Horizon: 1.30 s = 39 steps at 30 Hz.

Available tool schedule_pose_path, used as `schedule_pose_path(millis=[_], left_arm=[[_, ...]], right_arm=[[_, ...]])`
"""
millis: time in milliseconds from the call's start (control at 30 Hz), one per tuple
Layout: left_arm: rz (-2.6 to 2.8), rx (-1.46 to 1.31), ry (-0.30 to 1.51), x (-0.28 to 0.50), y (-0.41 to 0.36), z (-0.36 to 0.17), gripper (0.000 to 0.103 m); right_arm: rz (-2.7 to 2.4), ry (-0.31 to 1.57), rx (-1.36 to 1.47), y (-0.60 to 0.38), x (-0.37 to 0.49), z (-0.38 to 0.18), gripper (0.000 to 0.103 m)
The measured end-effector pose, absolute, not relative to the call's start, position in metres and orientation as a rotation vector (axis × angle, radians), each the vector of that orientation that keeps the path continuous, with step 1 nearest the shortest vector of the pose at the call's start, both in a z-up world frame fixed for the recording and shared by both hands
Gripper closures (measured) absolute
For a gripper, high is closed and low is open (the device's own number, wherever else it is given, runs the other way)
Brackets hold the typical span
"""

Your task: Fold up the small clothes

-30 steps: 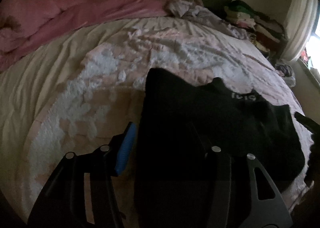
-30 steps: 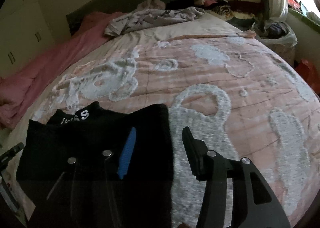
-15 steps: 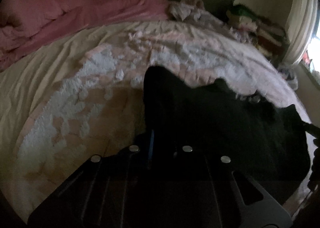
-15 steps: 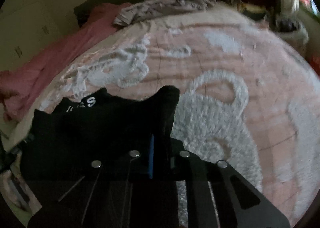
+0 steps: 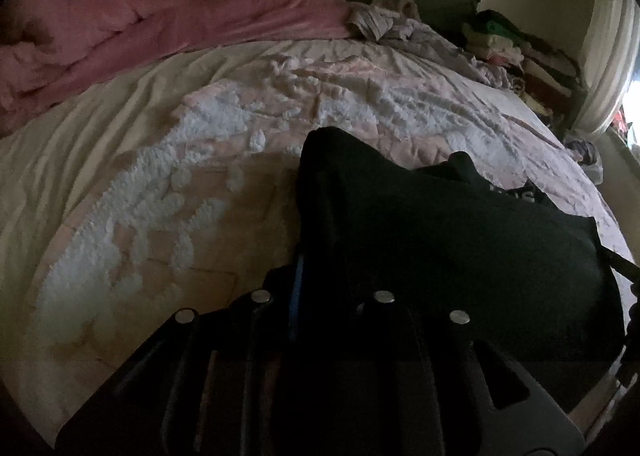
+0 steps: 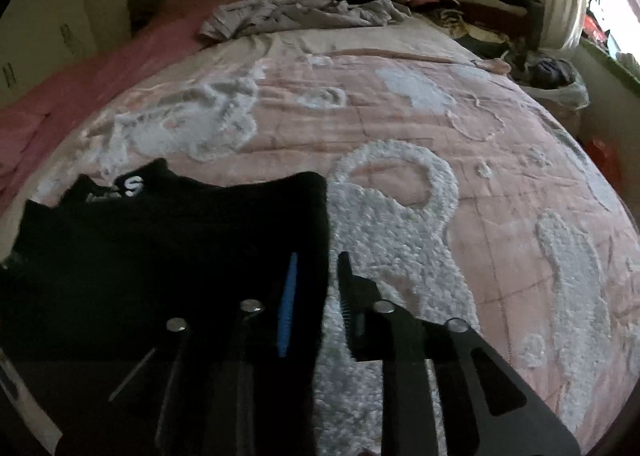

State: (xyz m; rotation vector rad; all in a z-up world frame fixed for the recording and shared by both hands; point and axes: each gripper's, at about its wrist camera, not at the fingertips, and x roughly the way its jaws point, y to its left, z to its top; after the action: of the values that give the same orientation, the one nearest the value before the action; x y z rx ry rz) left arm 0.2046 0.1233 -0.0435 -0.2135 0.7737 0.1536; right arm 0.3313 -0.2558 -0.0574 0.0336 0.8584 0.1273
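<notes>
Pink duvet (image 5: 120, 27) bunched along the bed's far left edge. Black garment (image 5: 460, 248) lies on the pink-and-white blanket (image 6: 440, 135) at the near edge. Left gripper (image 5: 320, 288) clamped on the garment's left side, fabric raised. Right gripper (image 6: 316, 296) slightly parted, garment's right edge between the fingers; broad bare blanket rightward. Only the right view shows the bag (image 6: 560, 83) holding clothes beside the bed.

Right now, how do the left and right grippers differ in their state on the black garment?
The left gripper is shut on the black garment, lifting its edge; the right gripper has its fingers apart, the garment's right edge lying between them. Both sit at the garment's near edge on the pink blanket.
</notes>
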Motion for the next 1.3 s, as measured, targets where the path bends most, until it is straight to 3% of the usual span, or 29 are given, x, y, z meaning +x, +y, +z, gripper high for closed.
schedule_pose_path(millis=[100, 200, 267, 367, 500, 567, 733, 1300], left_arm=[[0.159, -0.197, 0.781, 0.202, 0.122, -0.044, 0.089], [0.157, -0.184, 0.783, 0.200, 0.121, -0.041, 0.085], [0.151, -0.179, 0.783, 0.199, 0.118, -0.038, 0.075], [0.134, -0.188, 0.790, 0.196, 0.115, -0.037, 0.068], [0.135, -0.166, 0.782, 0.191, 0.110, -0.032, 0.065], [0.127, -0.164, 0.774, 0.188, 0.107, -0.026, 0.056], [0.101, -0.155, 0.762, 0.177, 0.097, -0.016, 0.047], [0.057, -0.102, 0.830, 0.155, 0.079, -0.026, 0.043]], right_arm=[[0.114, 0.857, 0.041, -0.259, 0.328, -0.057, 0.071], [0.112, 0.858, 0.078, -0.264, 0.322, -0.054, 0.057], [0.130, 0.844, 0.115, -0.266, 0.317, -0.048, 0.045], [0.157, 0.816, 0.125, -0.263, 0.307, -0.039, 0.041], [0.214, 0.792, 0.123, -0.253, 0.292, -0.029, 0.038], [0.242, 0.779, 0.114, -0.245, 0.284, -0.024, 0.036], [0.321, 0.772, 0.098, -0.221, 0.259, -0.016, 0.036], [0.344, 0.843, 0.126, -0.205, 0.219, -0.036, 0.035]])
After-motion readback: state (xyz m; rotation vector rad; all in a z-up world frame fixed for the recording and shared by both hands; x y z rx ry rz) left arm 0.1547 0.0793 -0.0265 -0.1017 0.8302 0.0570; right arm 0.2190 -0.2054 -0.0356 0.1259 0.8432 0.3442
